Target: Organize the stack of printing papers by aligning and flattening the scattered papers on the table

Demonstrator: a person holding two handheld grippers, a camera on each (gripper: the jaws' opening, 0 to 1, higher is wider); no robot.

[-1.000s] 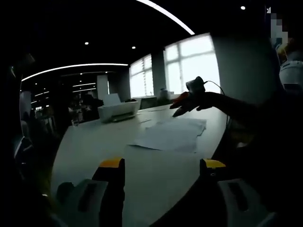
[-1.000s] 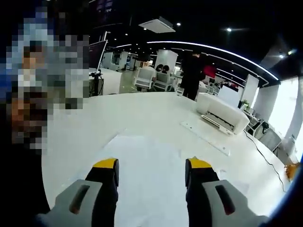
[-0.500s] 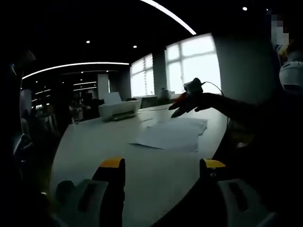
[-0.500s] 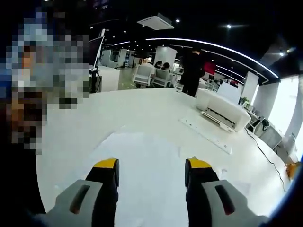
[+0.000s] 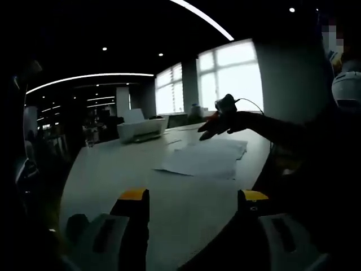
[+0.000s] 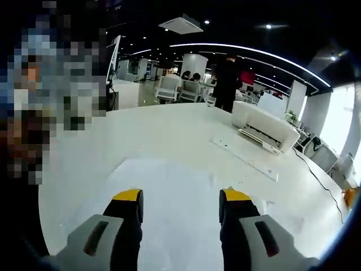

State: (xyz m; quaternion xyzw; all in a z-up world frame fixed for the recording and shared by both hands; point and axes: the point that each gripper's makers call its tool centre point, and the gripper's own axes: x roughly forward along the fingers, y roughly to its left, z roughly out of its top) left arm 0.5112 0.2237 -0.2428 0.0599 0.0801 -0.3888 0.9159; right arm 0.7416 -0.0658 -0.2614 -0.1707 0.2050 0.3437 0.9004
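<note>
Both jaws open, empty: right gripper over loose white paper sheets on white worktop, left gripper well back. Risk: pushing may buckle or slide top sheets off edge.

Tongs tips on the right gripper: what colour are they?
Yellow caps on dark fingers, clearest in the right gripper view, above the white papers.

A long white table with a rounded end carries everything. The loose sheets of printing papers lie flat on it near that rounded end, overlapping and slightly askew; in the left gripper view they sit close to the table's right edge. Beyond the papers, toward the windows, a white printer stands on the tabletop, and a long white power strip lies between the papers and the printer.
</note>
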